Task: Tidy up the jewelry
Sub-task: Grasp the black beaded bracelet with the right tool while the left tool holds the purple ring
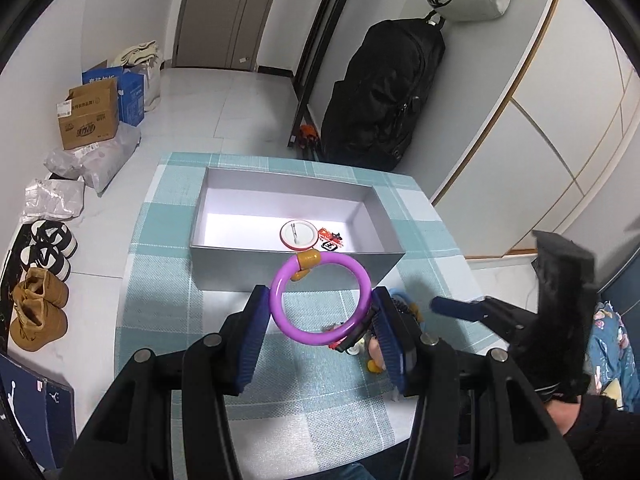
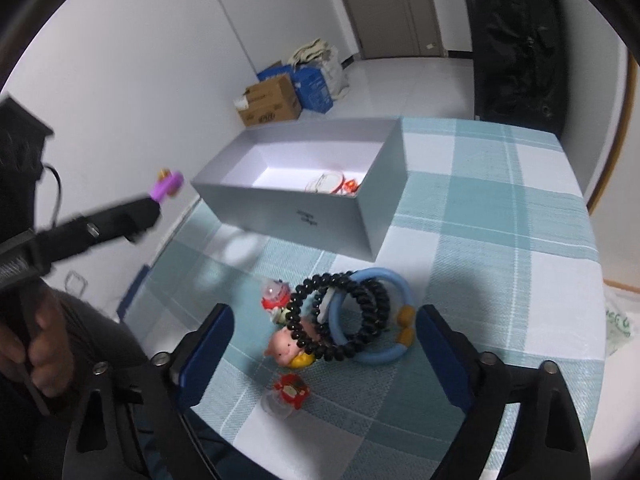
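My left gripper (image 1: 320, 300) is shut on a purple ring bracelet (image 1: 320, 298) with an orange clasp, held above the checked table just in front of the grey box (image 1: 296, 258). The bracelet also shows in the right wrist view (image 2: 166, 187). The box (image 2: 304, 216) holds a white round piece (image 1: 298, 234) and small red trinkets (image 1: 330, 236). My right gripper (image 2: 324, 344) is open above a pile: a blue ring bracelet (image 2: 372, 356), a black bead bracelet (image 2: 298, 316), a black coil band (image 2: 378, 296), a pink pig charm (image 2: 284, 346) and a red charm (image 2: 292, 390).
The teal checked tablecloth (image 2: 500, 240) covers the table. On the floor to the left lie cardboard boxes (image 1: 88, 114), plastic bags and shoes (image 1: 40, 308). A black bag (image 1: 384, 92) stands behind the table.
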Motion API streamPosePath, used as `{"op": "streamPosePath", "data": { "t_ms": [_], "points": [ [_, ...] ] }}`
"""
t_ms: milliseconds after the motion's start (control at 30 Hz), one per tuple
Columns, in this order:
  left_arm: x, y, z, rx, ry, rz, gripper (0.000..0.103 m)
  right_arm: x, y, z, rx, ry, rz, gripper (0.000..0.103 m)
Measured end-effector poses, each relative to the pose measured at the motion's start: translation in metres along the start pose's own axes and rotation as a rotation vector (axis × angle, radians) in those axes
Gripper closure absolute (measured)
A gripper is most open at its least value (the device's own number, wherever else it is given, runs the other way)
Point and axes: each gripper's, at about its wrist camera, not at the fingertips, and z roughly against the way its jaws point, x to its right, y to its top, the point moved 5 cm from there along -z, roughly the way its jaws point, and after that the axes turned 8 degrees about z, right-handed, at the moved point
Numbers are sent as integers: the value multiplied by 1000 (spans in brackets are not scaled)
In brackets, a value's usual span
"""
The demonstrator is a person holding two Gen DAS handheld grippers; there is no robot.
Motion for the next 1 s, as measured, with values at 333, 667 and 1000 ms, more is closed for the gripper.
{"op": "streamPosePath", "data": {
  "t_ms": [333, 667, 1000],
  "points": [
    [-2, 1, 1, -4, -18, 5, 57, -1, -1, -15, -31, -57, 43, 38],
    [-2, 2, 3, -3, -18, 20, 57, -4, -2, -13, -34, -90, 78, 56],
    [0, 7, 6, 30, -17, 28, 57, 1, 5, 4, 34, -66, 35, 58]
  ]
}}
